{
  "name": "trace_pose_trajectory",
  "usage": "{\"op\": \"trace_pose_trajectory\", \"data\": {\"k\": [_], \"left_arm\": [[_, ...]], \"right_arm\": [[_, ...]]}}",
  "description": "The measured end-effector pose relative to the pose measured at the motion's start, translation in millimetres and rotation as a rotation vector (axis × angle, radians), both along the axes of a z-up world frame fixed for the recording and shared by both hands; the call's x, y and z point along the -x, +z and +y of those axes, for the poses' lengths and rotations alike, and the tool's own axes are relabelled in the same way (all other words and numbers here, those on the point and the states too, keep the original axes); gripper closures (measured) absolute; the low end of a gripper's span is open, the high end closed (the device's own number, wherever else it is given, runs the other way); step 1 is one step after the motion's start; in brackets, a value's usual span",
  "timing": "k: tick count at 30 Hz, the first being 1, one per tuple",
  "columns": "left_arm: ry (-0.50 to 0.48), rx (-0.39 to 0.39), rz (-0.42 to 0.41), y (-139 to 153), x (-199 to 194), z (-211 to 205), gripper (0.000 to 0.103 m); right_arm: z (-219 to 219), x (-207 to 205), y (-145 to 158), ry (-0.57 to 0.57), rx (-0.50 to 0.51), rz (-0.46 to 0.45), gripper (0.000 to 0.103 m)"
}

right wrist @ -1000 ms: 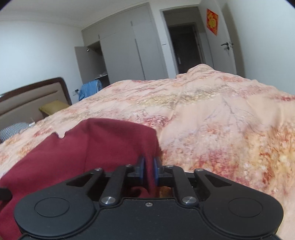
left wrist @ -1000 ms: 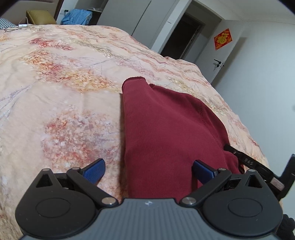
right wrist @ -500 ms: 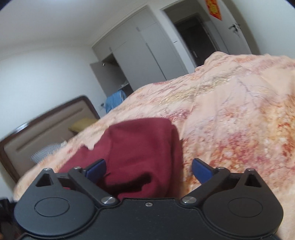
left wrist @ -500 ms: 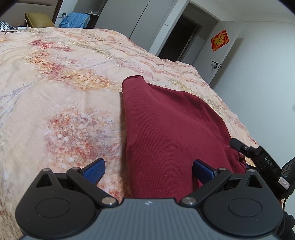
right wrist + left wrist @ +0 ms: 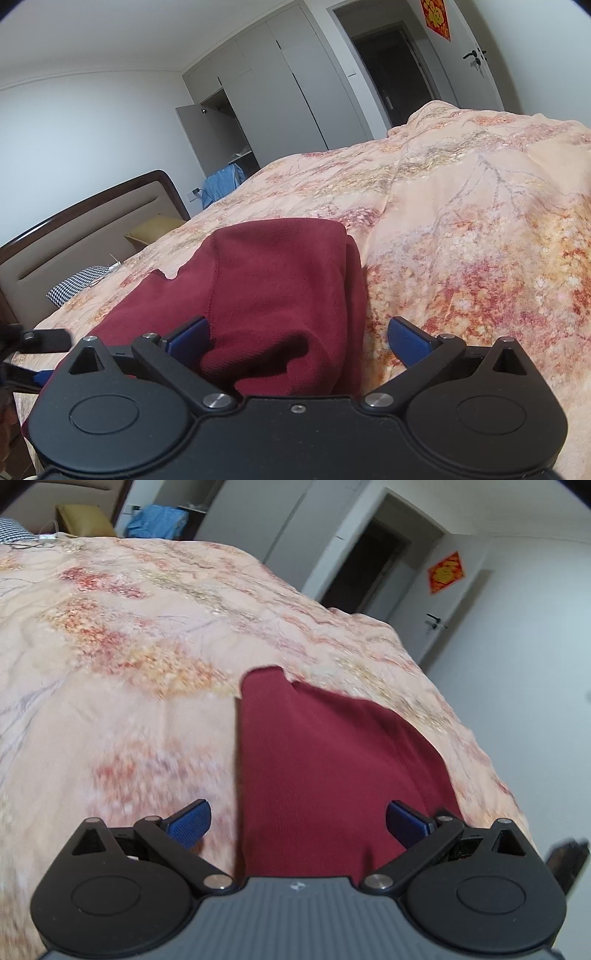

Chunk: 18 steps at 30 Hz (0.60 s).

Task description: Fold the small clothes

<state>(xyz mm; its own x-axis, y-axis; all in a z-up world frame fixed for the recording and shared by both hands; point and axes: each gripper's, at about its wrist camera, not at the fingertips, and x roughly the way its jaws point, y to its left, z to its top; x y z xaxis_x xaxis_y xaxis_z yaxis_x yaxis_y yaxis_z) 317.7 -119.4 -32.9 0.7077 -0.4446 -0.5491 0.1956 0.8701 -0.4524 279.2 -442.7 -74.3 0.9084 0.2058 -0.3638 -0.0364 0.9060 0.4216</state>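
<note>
The dark red knitted garment (image 5: 325,768) lay folded on the peach floral bedspread (image 5: 129,701), near the bed's near edge in both wrist views. In the left wrist view it ran as a long strip away from the camera, its narrow far end (image 5: 264,679) squared off, its left edge straight and its right side sloping outward. In the right wrist view the same garment (image 5: 273,280) showed a rounded doubled-over fold at the far end, a stitched seam running down the cloth, and a bunched, shadowed lip close to the camera.

The left gripper (image 5: 298,821) stood wide, its 2 blue-padded fingers (image 5: 190,823) far apart and gripping nothing; the left pad hung over the bedspread and the right pad over the red cloth. The right gripper (image 5: 298,341) was likewise spread wide with nothing pinched, its left blue pad (image 5: 188,338) against or just over the bunched cloth, which of the 2 I cannot tell, and its right pad over the bedspread beside the garment.

Farther off were a brown padded headboard (image 5: 74,229), a black-and-white checked pillow (image 5: 75,284), a yellow cushion (image 5: 155,229), a blue cloth (image 5: 221,182) hanging by an open grey wardrobe (image 5: 277,88), a dark doorway (image 5: 365,572), and a red paper square (image 5: 445,572) on a white door.
</note>
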Motion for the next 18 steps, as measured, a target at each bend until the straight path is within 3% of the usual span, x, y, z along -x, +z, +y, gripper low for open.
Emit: {"op": "trace_pose_trajectory", "data": {"k": [4,9,18], "left_arm": [[0.009,0.009,0.094,-17.4,-22.5,4.1,0.000],[-0.032,-0.017,-0.002,-30.8,-9.0,5.1,0.000],[-0.038,-0.033,-0.029,-33.6,-5.5,3.3,0.000]], "right_arm": [[0.0,-0.5,-0.1,0.000,-0.001,-0.002,0.001],[0.4,-1.6,-0.3,0.000,0.001,-0.001,0.001],[0.4,-2.5,-1.2,-0.003,0.005,0.002,0.000]]}}
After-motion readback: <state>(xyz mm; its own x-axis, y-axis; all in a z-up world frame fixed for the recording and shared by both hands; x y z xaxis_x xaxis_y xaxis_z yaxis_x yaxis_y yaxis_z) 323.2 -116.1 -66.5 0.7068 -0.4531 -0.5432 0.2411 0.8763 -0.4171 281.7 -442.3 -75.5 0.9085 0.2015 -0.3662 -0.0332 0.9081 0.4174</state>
